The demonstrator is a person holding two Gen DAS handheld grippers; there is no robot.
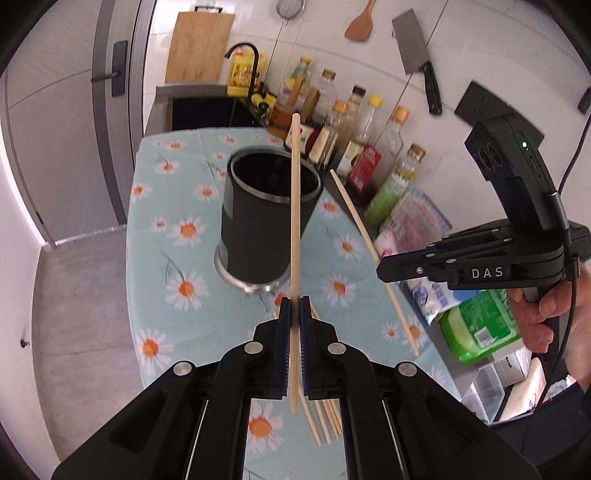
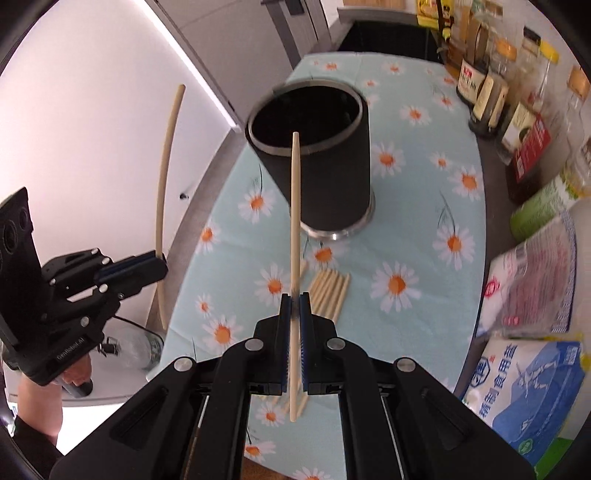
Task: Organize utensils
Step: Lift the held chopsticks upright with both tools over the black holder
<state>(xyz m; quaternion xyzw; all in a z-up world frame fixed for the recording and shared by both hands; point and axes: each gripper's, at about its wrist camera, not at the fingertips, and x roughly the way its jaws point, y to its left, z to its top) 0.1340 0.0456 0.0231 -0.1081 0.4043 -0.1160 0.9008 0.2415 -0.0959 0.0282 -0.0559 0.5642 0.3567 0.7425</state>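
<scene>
My left gripper (image 1: 294, 304) is shut on a pale wooden chopstick (image 1: 294, 221) that points away over the black cylindrical holder (image 1: 269, 214). The holder stands upright on the daisy-print cloth (image 1: 177, 288). My right gripper (image 2: 294, 301) is shut on a second chopstick (image 2: 294, 221), whose tip reaches the holder's rim (image 2: 306, 149). In the left wrist view the right gripper (image 1: 382, 271) hangs at the right with its chopstick (image 1: 360, 229) slanting down. In the right wrist view the left gripper (image 2: 160, 264) hangs at the left with its chopstick (image 2: 164, 184). Several loose chopsticks (image 2: 330, 291) lie on the cloth below.
A row of sauce bottles (image 1: 354, 147) lines the back right. Bags of salt (image 2: 532, 391) and a green pack (image 1: 480, 328) lie along the right. A cleaver (image 1: 417, 59) and a wooden spatula (image 1: 360, 24) hang on the wall. The sink (image 1: 207, 110) is behind, the cloth's edge falls off at left.
</scene>
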